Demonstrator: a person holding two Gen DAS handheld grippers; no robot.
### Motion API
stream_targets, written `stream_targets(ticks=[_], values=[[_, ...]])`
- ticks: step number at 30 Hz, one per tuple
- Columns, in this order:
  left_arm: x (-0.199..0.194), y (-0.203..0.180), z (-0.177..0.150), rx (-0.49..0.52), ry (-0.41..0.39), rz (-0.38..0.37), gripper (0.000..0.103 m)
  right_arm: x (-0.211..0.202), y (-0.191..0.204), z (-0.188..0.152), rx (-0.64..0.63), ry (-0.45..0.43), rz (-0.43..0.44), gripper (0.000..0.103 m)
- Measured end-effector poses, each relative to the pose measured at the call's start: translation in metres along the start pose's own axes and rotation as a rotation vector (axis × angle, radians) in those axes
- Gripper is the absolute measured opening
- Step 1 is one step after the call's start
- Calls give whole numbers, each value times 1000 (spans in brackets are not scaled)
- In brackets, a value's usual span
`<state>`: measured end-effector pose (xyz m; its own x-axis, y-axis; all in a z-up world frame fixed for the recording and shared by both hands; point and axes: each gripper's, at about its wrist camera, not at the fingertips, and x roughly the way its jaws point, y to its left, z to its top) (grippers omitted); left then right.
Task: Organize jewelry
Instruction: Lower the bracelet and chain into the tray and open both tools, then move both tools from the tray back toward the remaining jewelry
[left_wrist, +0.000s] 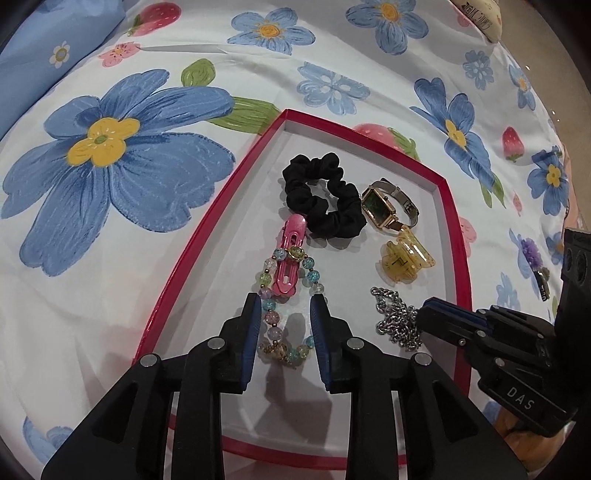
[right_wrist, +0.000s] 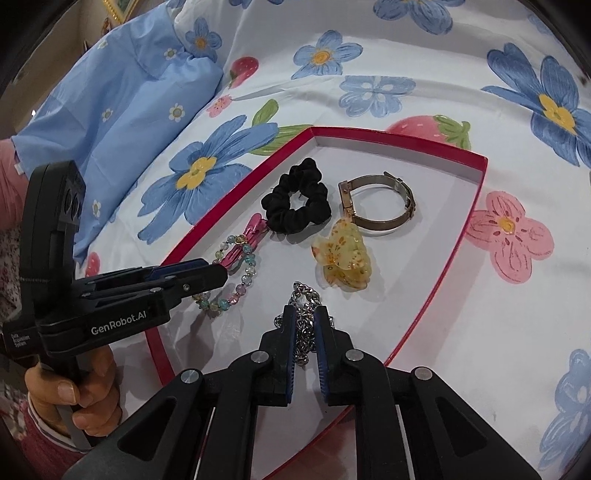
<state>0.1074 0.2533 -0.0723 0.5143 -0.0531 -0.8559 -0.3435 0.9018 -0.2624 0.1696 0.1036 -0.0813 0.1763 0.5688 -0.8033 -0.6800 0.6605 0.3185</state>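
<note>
While both tongs dip into the red tray (left_wrist: 448, 206), the left gripper (left_wrist: 283, 308) stands apart around the beaded bracelet (left_wrist: 275, 321); the right gripper (right_wrist: 306, 316), nearly closed, apparently pinches the silver chain (right_wrist: 304, 325).

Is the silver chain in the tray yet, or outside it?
In. The silver chain lies bunched on the white floor of the red-rimmed tray, with the right gripper straddling it.

We see our left gripper (left_wrist: 283, 314) with fingers (left_wrist: 252, 325) parted around the beaded bracelet (left_wrist: 280, 295) in the red tray (left_wrist: 192, 236); a pink clip (left_wrist: 290, 254) lies across it, our right gripper (left_wrist: 424, 314) meeting the silver chain (left_wrist: 397, 317).
</note>
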Motion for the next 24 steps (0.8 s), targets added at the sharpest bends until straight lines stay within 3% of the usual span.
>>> stream_targets(ticks=[6,10,14,24], values=[[-10,1,-3,-21,-17,-9,48,-14,1,0,9,-36,14,17],[-21,-3,-7,-25,-33,-22,49,-34,0,-2,21,-82,21,39],[-35,-10,-12,-28,-59,-37,54,-57,-4,-9,43,-132,27,39],[-56,-50,-28,32,-78,-85,54,-113,-36,-41,108,-199,-34,39]])
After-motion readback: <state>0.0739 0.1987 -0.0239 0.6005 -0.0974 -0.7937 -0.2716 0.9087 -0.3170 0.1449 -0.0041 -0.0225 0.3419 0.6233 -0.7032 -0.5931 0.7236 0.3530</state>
